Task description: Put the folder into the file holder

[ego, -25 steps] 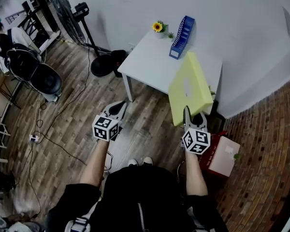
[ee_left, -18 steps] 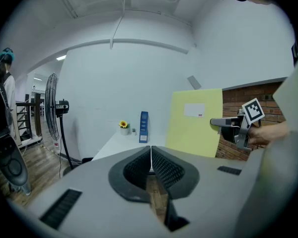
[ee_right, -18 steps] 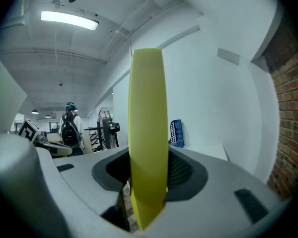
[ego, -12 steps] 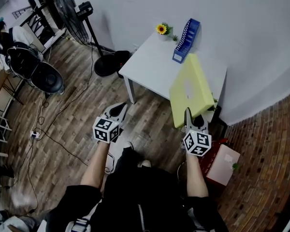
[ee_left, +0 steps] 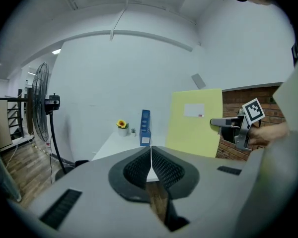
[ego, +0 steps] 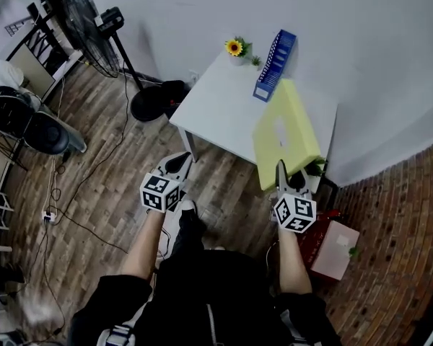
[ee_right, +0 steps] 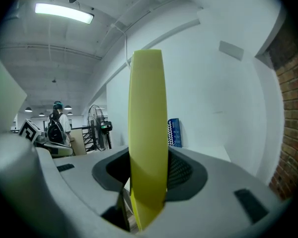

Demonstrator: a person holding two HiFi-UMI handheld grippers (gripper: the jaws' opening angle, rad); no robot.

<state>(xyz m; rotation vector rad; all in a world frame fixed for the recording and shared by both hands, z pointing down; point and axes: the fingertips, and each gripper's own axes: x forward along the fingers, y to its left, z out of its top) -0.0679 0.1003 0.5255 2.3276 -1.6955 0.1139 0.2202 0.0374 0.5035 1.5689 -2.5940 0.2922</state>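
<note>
Yellow folder [ego: 285, 132] carried edge-up in the air near the desk [ego: 220, 103].
It is clenched at its near edge by the right tongs [ego: 280, 170]; the left tongs [ego: 179, 163] are closed, empty. It is judged light, stiff and smooth, so a firm edge grip is advised. The file holder [ego: 274, 55] stands far.

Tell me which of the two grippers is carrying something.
The right gripper: its jaws clamp the bottom edge of the yellow folder. The left gripper has its jaws shut together with nothing between them.
</note>
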